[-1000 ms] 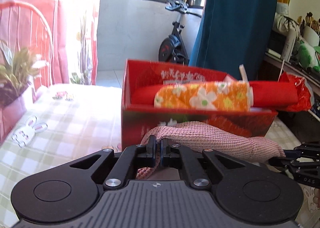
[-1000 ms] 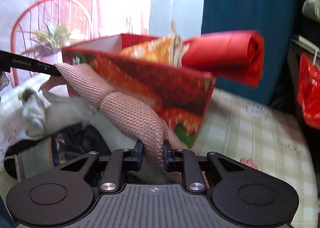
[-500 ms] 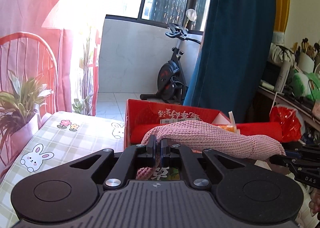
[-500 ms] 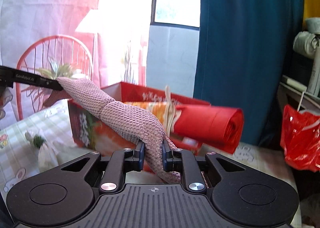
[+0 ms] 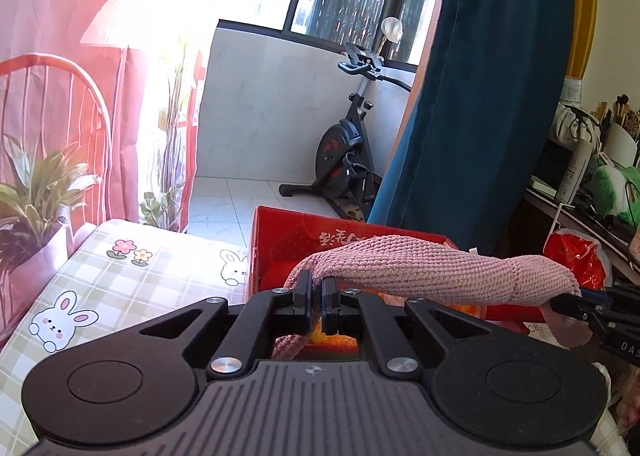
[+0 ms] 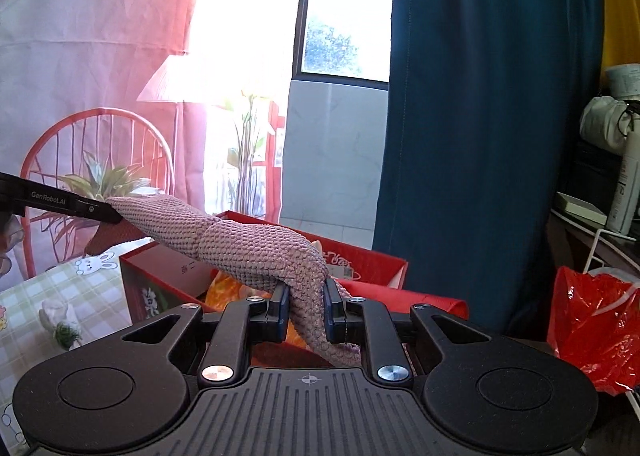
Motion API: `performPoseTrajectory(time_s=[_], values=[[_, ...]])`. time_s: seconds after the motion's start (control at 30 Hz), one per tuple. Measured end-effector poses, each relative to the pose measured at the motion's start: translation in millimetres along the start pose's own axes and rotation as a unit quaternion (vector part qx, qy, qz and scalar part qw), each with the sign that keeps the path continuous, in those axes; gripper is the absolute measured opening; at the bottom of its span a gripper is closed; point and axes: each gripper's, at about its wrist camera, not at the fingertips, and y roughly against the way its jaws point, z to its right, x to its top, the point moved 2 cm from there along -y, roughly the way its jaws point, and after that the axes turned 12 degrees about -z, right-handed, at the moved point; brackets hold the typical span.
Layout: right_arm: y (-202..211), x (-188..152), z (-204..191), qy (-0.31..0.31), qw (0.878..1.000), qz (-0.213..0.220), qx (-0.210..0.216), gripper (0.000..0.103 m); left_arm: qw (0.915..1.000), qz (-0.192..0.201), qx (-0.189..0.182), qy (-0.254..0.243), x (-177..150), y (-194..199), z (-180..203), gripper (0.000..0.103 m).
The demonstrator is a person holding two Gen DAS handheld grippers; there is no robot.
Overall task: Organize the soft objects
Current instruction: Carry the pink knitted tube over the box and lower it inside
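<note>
1. Left wrist view: your left gripper (image 5: 316,290) is clamped on one end of the pink knitted roll (image 5: 432,272), with a short tail of knit hanging below the pads. The roll runs off to the right of this claw, where your right gripper (image 5: 576,306) holds the far end.
2. Right wrist view: your right gripper (image 6: 306,306) is pinched on the other end of the pink knitted roll (image 6: 248,252); the jaws stand slightly apart only because the thick knit fills them. The roll stretches up and left from this claw to the left gripper (image 6: 108,214).
3. Confirm the target. The red box (image 5: 280,244) sits just ahead of and below both claws on the checked tablecloth (image 5: 120,276). An orange patterned cloth (image 6: 228,288) and a red roll (image 6: 400,298) already lie inside it.
4. Keep both ends level with each other, so the roll hangs straight and does not unwind.
5. Keep the span between the claws steady. Too much pull is likely to drag the knit out of a pinch; too little will let the middle sag onto the box wall.
6. Carry the roll forward over the near rim, parallel to the items already inside.
7. Lower both ends together into the free space, then release both claws together.
</note>
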Motion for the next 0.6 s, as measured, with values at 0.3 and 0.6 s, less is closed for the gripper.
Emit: performPoseTrajectory(time_s=[0.3,0.6], values=[[-18.0,1.9,2.4,-0.008,1.0,-0.005,-0.012,0.015,0.9991,-0.032,-0.026,-0.005,15.6,-30.4,-8.4,0.006],[-34.0,6.5,8.9,-0.006,1.0,-0.025,-0.014,0.015,0.9972,-0.069,-0.029,0.008,14.5,-66.9,-10.9,0.023]])
